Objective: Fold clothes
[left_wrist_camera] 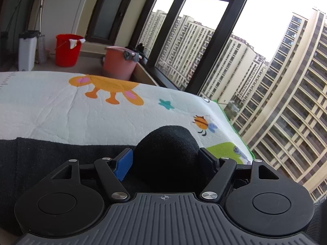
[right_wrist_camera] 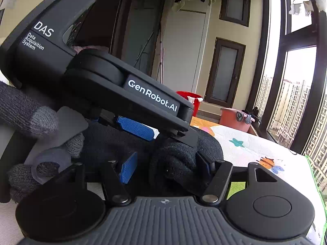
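Bunched black knit garment [left_wrist_camera: 167,155]

The garment [left_wrist_camera: 169,155] is black, on a white mat [left_wrist_camera: 51,106] printed with an orange animal [left_wrist_camera: 108,87], a teal star [left_wrist_camera: 166,104] and green edging. Beyond the mat stand a red bucket [left_wrist_camera: 67,50] and a pink one [left_wrist_camera: 119,62]

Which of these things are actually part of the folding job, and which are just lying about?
In use:
- dark garment
- left gripper
- right gripper
- cartoon mat underneath

Lying about:
- red bucket
- pink bucket
- white bin
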The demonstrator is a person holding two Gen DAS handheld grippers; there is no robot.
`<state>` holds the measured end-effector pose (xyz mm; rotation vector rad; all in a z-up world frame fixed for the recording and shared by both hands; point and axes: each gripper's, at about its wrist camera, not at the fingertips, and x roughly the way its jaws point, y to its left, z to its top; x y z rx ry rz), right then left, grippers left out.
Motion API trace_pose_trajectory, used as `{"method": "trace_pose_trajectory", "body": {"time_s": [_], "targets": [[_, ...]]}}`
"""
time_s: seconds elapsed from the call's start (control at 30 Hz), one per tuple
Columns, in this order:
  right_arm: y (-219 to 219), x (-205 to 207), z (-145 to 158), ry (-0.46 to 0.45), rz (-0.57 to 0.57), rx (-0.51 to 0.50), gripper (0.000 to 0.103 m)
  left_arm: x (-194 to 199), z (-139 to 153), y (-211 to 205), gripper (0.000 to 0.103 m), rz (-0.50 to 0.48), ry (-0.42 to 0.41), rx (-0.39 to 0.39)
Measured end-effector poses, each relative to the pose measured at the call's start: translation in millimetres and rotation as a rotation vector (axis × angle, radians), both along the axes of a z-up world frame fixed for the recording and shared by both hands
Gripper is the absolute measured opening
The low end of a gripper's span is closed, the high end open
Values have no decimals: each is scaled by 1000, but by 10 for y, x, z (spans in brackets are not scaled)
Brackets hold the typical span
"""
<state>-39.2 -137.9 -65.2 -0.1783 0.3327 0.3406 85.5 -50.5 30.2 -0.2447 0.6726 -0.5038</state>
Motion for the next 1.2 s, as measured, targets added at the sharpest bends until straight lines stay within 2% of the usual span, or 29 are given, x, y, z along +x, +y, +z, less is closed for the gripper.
{"method": "trace_pose_trajectory", "body": {"time_s": [0.17, 0.33, 0.6, 0.73, 0.83, 0.9, 0.97, 1.03, 1.1, 1.17, 1.2], "targets": [[-608, -22, 102, 116, 39, 236, 69, 9, -86, 26, 83, 8, -1, 17], [-1215, 22, 54, 259, 76, 550, 73, 16, -105, 62, 84, 7, 6, 0], [-1583, 302, -315, 384, -68, 889, 73, -15, -131, 133, 86, 10, 18, -21], [-1447, 461, -465, 442, -56, 917, 73, -31, -155, 174, 90, 14, 23, -29], [-1304, 543, -502, 448, -47, 933, 75, -41, -198, 243, 92, 25, 34, -56], [-1211, 574, -470, 433, -47, 903, 77, -69, -207, 289, 92, 43, 36, -70], [-1175, 568, -430, 416, -42, 876, 72, -129, -196, 330, 91, 61, 28, -76], [-1159, 558, -395, 401, -40, 853, 54, -216, -178, 365, 91, 70, 19, -87], [-1169, 527, -363, 383, -63, 848, 46, -312, -152, 393, 92, 78, 6, -97], [-1139, 477, -292, 348, -77, 796, 44, -384, -121, 429, 93, 83, -6, -107], [-1081, 447, -229, 316, -85, 735, 43, -402, -109, 455, 93, 82, -5, -112]]}}
